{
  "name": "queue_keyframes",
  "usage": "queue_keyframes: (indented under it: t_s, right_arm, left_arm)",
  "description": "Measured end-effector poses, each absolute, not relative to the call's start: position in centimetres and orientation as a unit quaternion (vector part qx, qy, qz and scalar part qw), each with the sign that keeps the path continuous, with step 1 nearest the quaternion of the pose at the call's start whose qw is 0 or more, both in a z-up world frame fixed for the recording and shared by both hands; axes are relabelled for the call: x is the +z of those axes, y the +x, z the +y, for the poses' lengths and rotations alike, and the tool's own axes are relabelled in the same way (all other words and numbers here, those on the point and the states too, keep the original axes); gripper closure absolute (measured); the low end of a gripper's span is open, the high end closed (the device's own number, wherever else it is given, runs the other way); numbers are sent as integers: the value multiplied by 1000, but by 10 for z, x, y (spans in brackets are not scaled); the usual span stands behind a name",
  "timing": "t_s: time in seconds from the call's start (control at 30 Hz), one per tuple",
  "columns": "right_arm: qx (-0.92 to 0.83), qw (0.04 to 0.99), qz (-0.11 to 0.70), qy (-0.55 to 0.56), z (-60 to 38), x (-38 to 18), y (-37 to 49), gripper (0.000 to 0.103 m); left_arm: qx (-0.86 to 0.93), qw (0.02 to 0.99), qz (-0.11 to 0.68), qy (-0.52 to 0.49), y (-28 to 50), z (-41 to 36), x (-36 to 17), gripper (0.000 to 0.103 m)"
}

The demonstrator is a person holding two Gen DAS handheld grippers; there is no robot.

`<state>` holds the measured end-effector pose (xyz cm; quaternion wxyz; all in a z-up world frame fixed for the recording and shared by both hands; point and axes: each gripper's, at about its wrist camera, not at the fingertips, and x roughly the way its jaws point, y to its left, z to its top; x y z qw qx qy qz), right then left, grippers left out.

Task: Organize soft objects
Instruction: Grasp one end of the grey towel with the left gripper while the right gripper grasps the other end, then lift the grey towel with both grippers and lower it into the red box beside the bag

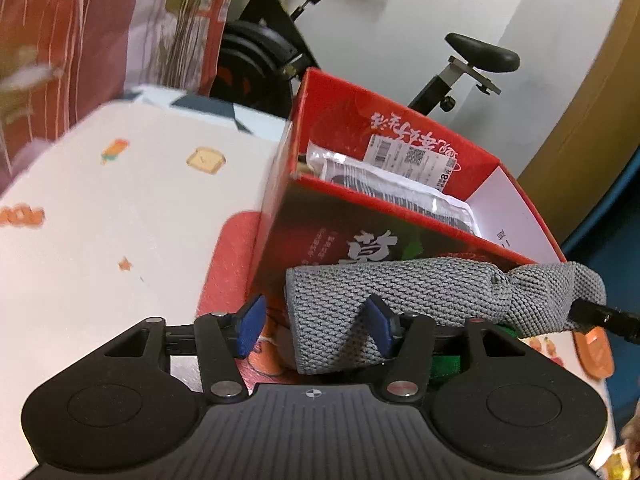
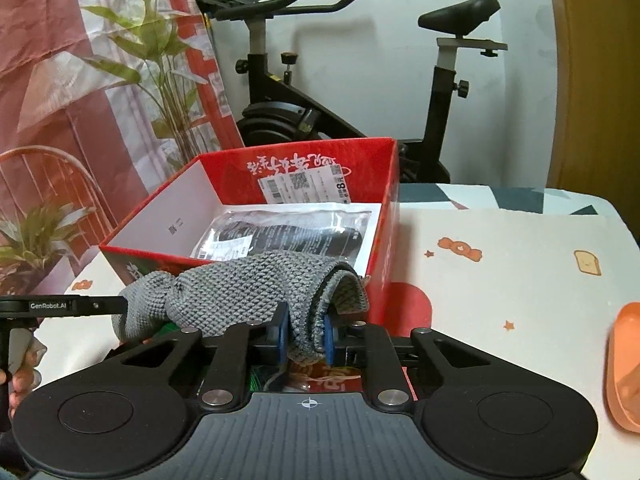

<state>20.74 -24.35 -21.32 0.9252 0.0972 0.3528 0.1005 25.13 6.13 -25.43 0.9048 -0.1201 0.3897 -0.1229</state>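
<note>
Right now the right gripper point(image 2: 305, 338) has its blue pads pinched narrowly on the open cuff end of a grey knitted sock point(image 2: 256, 288), the fabric bunched between them at about 6 o'clock in the right wrist view. No earlier view is at hand, so only the present clamp can be told.

Seen from the left wrist camera, the left gripper point(image 1: 316, 326) stands at a middling width: the sock's point(image 1: 384, 292) folded end lies draped over its right-hand pad while the left-hand pad point(image 1: 250, 328) stands clear of the cloth, so it is not pinching anything. The right view suggests the left tool's fingertip reaches the toe end at 9 o'clock, but whether it grips there cannot be told.

Just beyond the sock, toward 12 o'clock, sits an open red cardboard box point(image 2: 384, 208) on the patterned tablecloth point(image 2: 520, 280), with a clear plastic packet point(image 2: 288, 234) of dark goods lying flat on its white floor. Farther back stands an exercise bike point(image 2: 352, 92).

To do this step well, I judge the sock should be kept rolled and taut between both tools, lifted over the near red wall without snagging, then lowered beside the packet. The left jaws would do best to close on the fold before any lift, lest the roll unwind.
</note>
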Motion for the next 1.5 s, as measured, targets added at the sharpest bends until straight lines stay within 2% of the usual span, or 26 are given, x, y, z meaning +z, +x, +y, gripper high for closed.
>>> queue_keyframes:
  t_s: [0.3,0.4,0.47,0.5,0.53,0.57,0.7,1.03,1.27,1.5]
  right_arm:
    - [101,923,357,102,-247,-215,209,88]
    - [101,922,359,102,-246,-216,210,88]
    - [101,922,359,101,-246,-216,210,88]
    - [102,922,359,102,-246,-216,210,88]
    - [102,922,359,103,-246,-216,210,88]
    - [102,922,358,104,-247,-215,210,88]
    - [117,926,344,105,-248,-210,207,89]
    - [161,938,290,104,-248,-174,206,90]
    - [163,946,267,84,-241,-153,223,90]
    - [160,945,283,33,-226,-154,264,90]
  left_arm:
    - [-151,858,418,-257,260,79,-279,42]
    - [-157,859,412,-258,259,75,-278,43]
    - [-159,861,410,-255,258,72,-277,53]
    - [-158,862,409,-256,258,72,-277,70]
    - [-156,863,408,-254,257,73,-277,93]
    - [-153,867,407,-244,257,73,-276,96]
    - [-142,879,399,-218,253,77,-264,96]
    - [-148,929,284,-188,233,79,-198,97]
    - [-141,947,241,-160,241,70,-163,96]
    - [-145,948,269,-94,272,48,-153,96]
